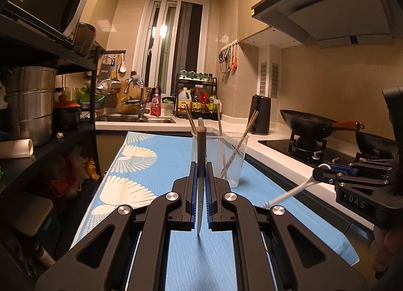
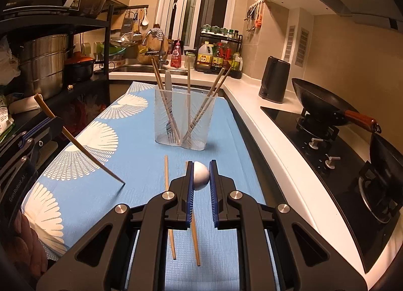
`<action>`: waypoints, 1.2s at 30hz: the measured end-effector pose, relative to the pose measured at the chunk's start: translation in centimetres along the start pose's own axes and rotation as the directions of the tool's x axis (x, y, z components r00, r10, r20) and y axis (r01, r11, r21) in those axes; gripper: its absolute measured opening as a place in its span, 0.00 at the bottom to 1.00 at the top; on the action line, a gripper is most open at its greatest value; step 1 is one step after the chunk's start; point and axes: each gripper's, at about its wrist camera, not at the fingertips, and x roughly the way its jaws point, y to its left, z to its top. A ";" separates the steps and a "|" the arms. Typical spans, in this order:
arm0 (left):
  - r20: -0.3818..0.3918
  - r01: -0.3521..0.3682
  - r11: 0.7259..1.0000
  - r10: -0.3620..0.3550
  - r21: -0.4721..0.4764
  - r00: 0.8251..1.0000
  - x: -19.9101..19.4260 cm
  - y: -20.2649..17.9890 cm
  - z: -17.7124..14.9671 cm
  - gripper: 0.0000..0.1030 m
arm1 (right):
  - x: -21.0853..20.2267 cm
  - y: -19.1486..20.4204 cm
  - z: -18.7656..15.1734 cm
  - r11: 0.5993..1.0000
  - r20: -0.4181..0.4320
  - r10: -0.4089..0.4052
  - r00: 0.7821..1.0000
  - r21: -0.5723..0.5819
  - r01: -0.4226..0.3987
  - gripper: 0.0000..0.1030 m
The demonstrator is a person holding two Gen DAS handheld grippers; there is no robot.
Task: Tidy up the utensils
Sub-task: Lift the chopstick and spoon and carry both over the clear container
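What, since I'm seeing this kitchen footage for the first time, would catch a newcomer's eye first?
The clear utensil holder stands in the middle of the blue cloth, bristling with standing chopsticks. Nearer the camera, the right hand-held gripper pinches a white utensil above two loose chopsticks lying on the cloth. At the left, the left hand-held gripper holds a slanted chopstick.

A clear holder [image 2: 185,119] stands upright, holding chopsticks and a fork. Two chopsticks [image 2: 169,205] lie loose on the blue surface [image 2: 105,190]. One chopstick [image 2: 75,144] and a white fork [image 1: 289,194] are lifted.
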 end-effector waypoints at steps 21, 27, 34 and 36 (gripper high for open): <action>-0.054 0.105 0.988 -0.112 -0.110 0.992 0.9 2.1 3.0 0.06 | 0.2 -0.6 6.8 0.997 -0.087 0.038 0.995 -0.064 -0.044 0.11; -0.155 0.125 0.988 -0.139 -0.096 0.978 3.6 2.5 4.8 0.06 | 1.1 -0.8 8.4 0.992 -0.110 0.060 0.992 -0.100 -0.071 0.11; -0.205 0.128 0.988 -0.144 -0.089 0.968 7.6 3.2 8.6 0.06 | 2.7 -1.8 11.3 0.988 -0.091 0.100 0.991 -0.109 -0.110 0.11; -0.202 0.133 0.987 -0.148 -0.086 0.968 8.7 3.3 10.2 0.06 | 3.1 -2.3 12.4 0.988 -0.081 0.112 0.990 -0.101 -0.120 0.11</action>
